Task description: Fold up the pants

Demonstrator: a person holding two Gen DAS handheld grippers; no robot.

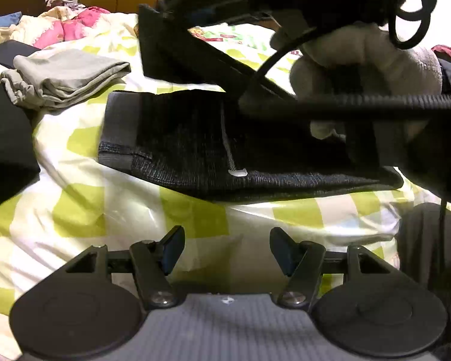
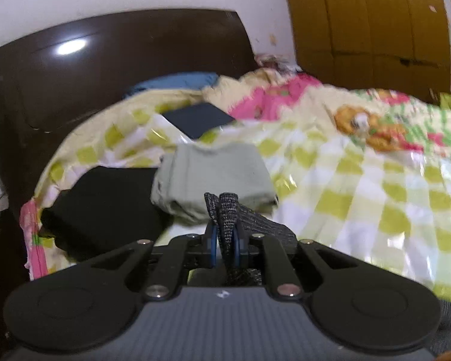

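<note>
Around the work, the bed was crowded: a folded grey-green garment (image 1: 69, 75) sat at the far left on the checked bedspread (image 1: 111, 210), with a black folded piece (image 1: 6, 147) just beside it at the left edge and a dark flat item (image 2: 198, 120) further back toward the brown headboard (image 2: 105, 60). A pink patterned quilt (image 1: 75, 27) was bunched at the far end, a wooden wardrobe (image 2: 369, 30) beyond it.

The dark knit pants (image 1: 195, 150) lay in the middle of the spread, long axis running left to right across the left wrist view, the grey hem band at the left end, the right end lifted under the other tool. That tool, its cable and a gloved hand (image 1: 360, 60) crossed over the pants' right half and blocked much of it.

The left gripper (image 1: 227, 249) hung over bare bedspread just short of the pants, jaws well apart, nothing in them.

The right gripper (image 2: 225, 240) was pinched tight on a bunched fold of the pants, fabric poking up between its blue pads (image 2: 213, 240).
</note>
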